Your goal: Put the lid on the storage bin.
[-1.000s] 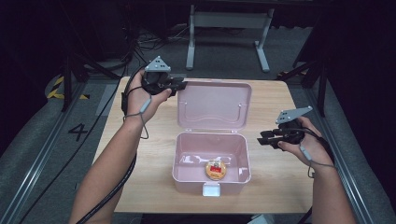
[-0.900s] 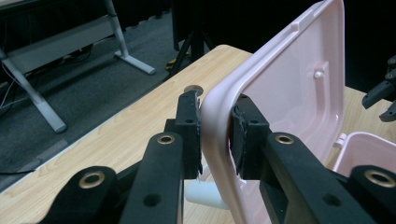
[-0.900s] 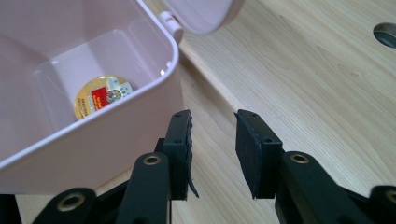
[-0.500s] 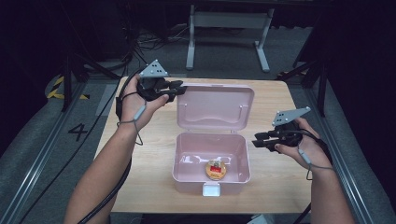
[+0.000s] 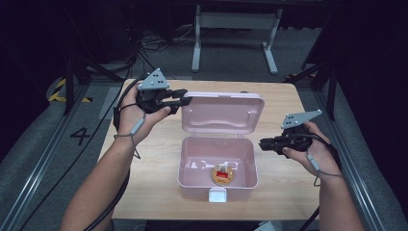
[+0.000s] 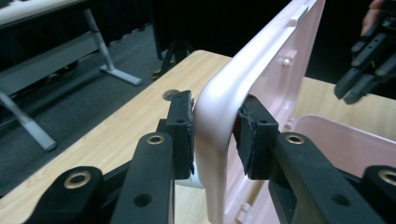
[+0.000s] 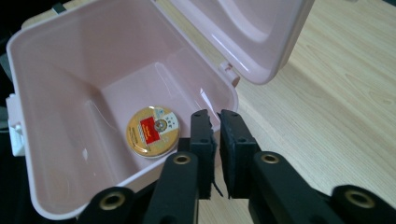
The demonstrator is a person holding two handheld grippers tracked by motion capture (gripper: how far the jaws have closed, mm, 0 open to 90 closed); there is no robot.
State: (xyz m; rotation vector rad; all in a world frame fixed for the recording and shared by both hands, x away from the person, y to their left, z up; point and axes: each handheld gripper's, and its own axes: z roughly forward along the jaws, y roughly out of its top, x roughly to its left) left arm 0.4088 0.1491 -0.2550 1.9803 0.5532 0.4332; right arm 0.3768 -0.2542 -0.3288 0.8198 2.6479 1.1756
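- Pink box (image 5: 217, 166): plastic case near the middle of the desk (image 5: 284, 192), open, its white latch (image 5: 217, 195) on the near wall. The task in hand appears to be work on the lid and the box's contents.
- Lid (image 5: 222, 111): stands raised from the far edge of the box, inner face toward the person; likely kept up so the interior stays reachable.
- Round tin (image 7: 152, 131): gold with a red label, lying flat on the box floor toward the near side, touched by nothing.
- Left hand-held gripper (image 5: 179, 98): at the lid's far-left corner. In the left gripper view its jaws straddle the lid's rounded rim; the left pad (image 6: 183, 135) lies against the rim while the right pad (image 6: 250, 140) shows a sliver of gap. The jaws have just been opening with the rim between them, so the grip reads as let go or nearly so.
- Right hand-held gripper (image 5: 262, 143): held off the desk just right of the box, pointing at it, apart from it. Its jaws have just been closing and stand almost together with nothing between them, seemingly parked clear of the lid's swing.
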